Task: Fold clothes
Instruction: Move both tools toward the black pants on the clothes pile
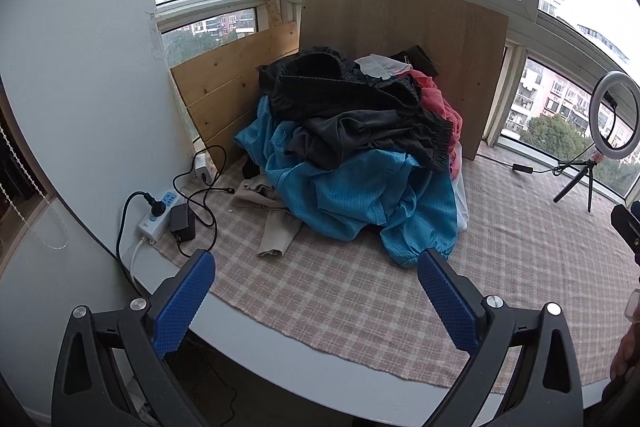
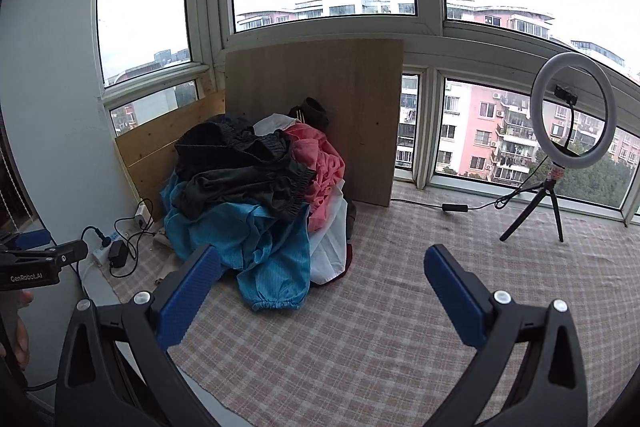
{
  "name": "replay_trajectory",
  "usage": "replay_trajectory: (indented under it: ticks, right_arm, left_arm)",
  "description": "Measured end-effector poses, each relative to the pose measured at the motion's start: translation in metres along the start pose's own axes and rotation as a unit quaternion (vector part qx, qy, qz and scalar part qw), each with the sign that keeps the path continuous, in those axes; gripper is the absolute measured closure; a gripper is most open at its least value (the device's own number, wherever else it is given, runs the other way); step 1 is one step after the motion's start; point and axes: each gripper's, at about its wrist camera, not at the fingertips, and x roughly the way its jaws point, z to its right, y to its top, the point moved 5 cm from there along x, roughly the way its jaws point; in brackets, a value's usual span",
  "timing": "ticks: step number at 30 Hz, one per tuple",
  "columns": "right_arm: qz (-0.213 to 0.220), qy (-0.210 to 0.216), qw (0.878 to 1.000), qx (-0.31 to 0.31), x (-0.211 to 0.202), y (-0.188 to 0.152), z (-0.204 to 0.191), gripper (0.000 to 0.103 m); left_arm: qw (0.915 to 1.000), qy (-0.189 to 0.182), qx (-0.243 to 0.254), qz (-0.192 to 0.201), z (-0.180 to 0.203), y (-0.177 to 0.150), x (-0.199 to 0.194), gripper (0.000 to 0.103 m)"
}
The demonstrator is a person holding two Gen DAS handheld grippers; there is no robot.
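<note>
- The checked mat (image 1: pixel 360 291) covers the window ledge, and a big wooden board (image 1: pixel 404 39) leans on the glass behind it.
- The pile of clothes (image 1: pixel 352 155) sits on the mat in the back left corner, right in front of the board. None of it looks folded. It is one big lumpy heap.
- A blue top (image 1: pixel 360 195) is at the bottom, with one cuff poking out toward the front. A black piece (image 1: pixel 352 107) lies on top. Something pink (image 2: pixel 324 163) shows on the right side.
- The left gripper (image 1: pixel 316 291) is wide open and holds nothing. The pile is straight ahead of it, near.
- The right gripper (image 2: pixel 324 287) is wide open too, and holds nothing. The pile is ahead and to its left.
- I think the left gripper is nearer the pile.
- A ring light (image 2: pixel 572 111) stands far to the right.
</note>
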Motion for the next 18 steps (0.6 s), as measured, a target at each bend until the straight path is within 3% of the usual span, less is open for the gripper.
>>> replay_trajectory:
  ticks: [10,18]
  right_arm:
    - [-0.024,0.085,0.996,-0.022,0.056,0.027,-0.011,0.0]
    - [-0.023,0.087,0.995,-0.051,0.109,0.072,-0.031,0.0]
  left_arm:
    - [0.9981,0.048,-0.03,0.023,-0.016,0.028,0.008,0.005]
    - [0.9979,0.061,0.021,0.006,-0.054,0.103,0.042,0.009]
